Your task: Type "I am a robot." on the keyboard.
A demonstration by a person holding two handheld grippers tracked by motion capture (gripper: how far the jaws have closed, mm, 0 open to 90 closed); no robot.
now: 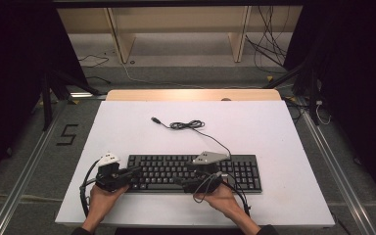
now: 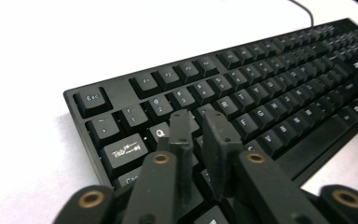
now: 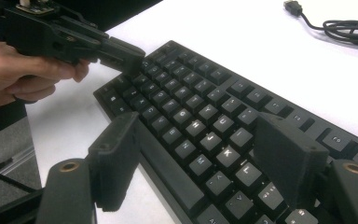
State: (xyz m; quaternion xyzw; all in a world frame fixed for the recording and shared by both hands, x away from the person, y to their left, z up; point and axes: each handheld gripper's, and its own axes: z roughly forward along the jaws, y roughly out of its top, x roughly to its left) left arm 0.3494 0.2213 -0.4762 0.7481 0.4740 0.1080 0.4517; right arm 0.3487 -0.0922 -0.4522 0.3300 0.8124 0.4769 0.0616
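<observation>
Left gripper [image 2: 199, 122], a black two-jaw tool held in the person's left hand [image 1: 103, 196], poised at the left end of the black full-size plastic keyboard [image 1: 196, 172]; its jaws stand nearly together with a narrow gap, nothing between them, tips hovering just above or on the keys near the Q key [image 2: 160, 132] — contact cannot be told. Right gripper [image 3: 200, 154], held in the right hand [image 1: 223, 196], is spread wide over the middle letter rows, its jaws straddling several keys and grasping nothing. The keyboard lies flat near the front edge of the white table top [image 1: 127, 122], its black cable [image 1: 191, 125] coiled behind it and ending in a loose USB plug [image 1: 154, 119], unconnected. Judged from this arrangement, the work appears to be key pressing, at an early or middle stage: both tools are positioned, no key is visibly depressed, and the cable remains untouched.
</observation>
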